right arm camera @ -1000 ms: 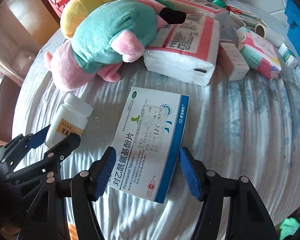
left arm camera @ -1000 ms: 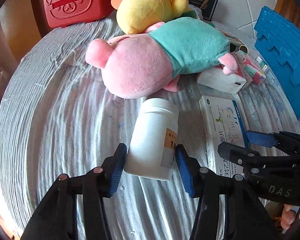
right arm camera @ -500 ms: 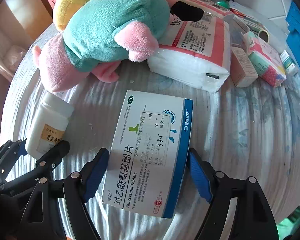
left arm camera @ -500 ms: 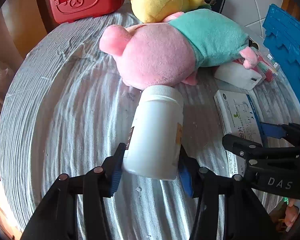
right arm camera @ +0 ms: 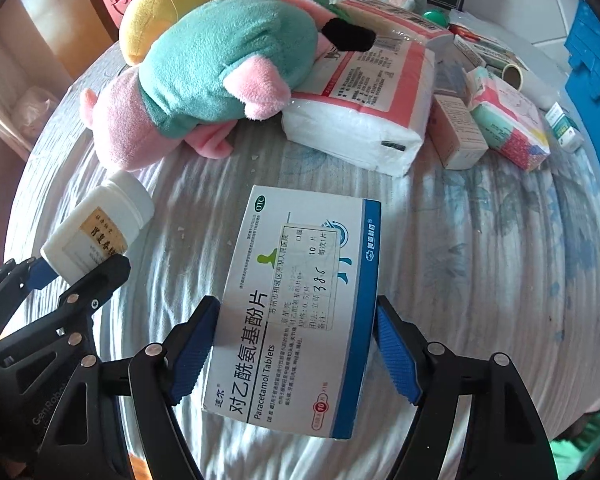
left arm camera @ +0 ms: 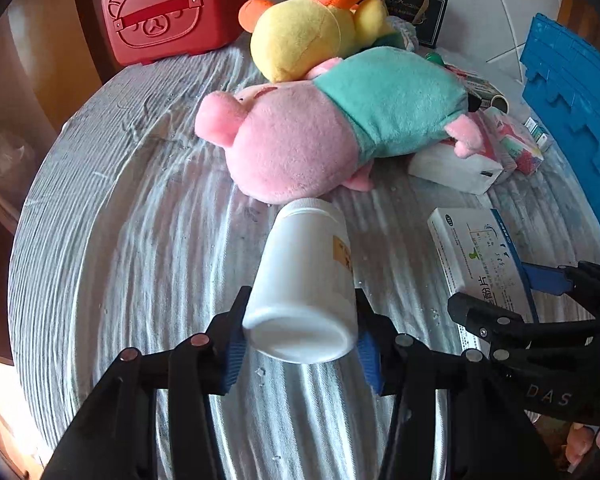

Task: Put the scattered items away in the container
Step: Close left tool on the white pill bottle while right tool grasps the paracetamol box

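Observation:
My left gripper is shut on a white pill bottle, which hangs above the cloth with its base towards the camera and its cap pointing at the pink plush. The bottle and the left gripper also show at the left in the right wrist view. My right gripper straddles a white and blue paracetamol box. Its jaws are closing and both blue pads lie against the box's long sides. The blue crate stands at the far right.
A pink and teal plush and a yellow plush lie mid-table. A tissue pack, small boxes and a tape roll crowd the right. A red bear case sits at the back left.
The left gripper has closed on the bottle and raised it off the cloth, base tipping towards the camera. The right jaws widened, then came in around the box, which now looks nearer.

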The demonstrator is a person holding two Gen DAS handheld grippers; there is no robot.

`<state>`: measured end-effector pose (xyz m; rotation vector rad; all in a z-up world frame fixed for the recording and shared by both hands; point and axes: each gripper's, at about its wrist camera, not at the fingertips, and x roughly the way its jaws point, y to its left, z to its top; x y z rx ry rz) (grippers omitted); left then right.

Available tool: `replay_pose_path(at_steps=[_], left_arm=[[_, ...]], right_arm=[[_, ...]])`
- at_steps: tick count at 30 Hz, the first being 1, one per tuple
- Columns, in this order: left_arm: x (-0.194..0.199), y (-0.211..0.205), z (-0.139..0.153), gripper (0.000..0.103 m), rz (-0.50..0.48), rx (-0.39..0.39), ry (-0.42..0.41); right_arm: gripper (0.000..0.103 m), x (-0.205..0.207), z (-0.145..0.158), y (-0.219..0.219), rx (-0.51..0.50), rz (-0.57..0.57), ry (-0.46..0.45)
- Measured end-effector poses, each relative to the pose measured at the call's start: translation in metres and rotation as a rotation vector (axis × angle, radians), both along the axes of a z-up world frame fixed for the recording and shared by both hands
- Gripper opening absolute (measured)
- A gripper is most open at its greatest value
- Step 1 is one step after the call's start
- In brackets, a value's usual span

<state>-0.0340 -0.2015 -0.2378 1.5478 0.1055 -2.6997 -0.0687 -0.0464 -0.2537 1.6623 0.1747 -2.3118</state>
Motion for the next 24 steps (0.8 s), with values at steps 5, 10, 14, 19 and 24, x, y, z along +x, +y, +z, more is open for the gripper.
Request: replay_pose_path(at_steps=[5, 10, 14, 19, 24], left_arm=[[0.003, 0.012, 0.027, 0.046, -0.01, 0.02, 0.051], [-0.001, 0.018, 0.044, 0.046, -0.033, 0.023, 0.084], [-0.004, 0.018, 0.032, 0.046, -0.038, 0.026, 0.05], [0.001, 0.02, 0.004, 0.046, -0.041, 0.017, -0.011], [0.007, 0.022, -0.011, 0.046, -0.051, 0.001, -0.029]], right_arm=[[0.075, 0.009, 0.029, 0.013, -0.018, -0.015, 0.053], [0.03, 0.002, 0.056, 0.027, -0.05, -0.053, 0.075], [0.052, -0.008, 0.047, 0.039, -0.032, -0.08, 0.039], [0.078, 0.007, 0.024, 0.026, 0.004, -0.031, -0.005], [0.083, 0.008, -0.012, 0.006, 0.046, 0.002, -0.063]])
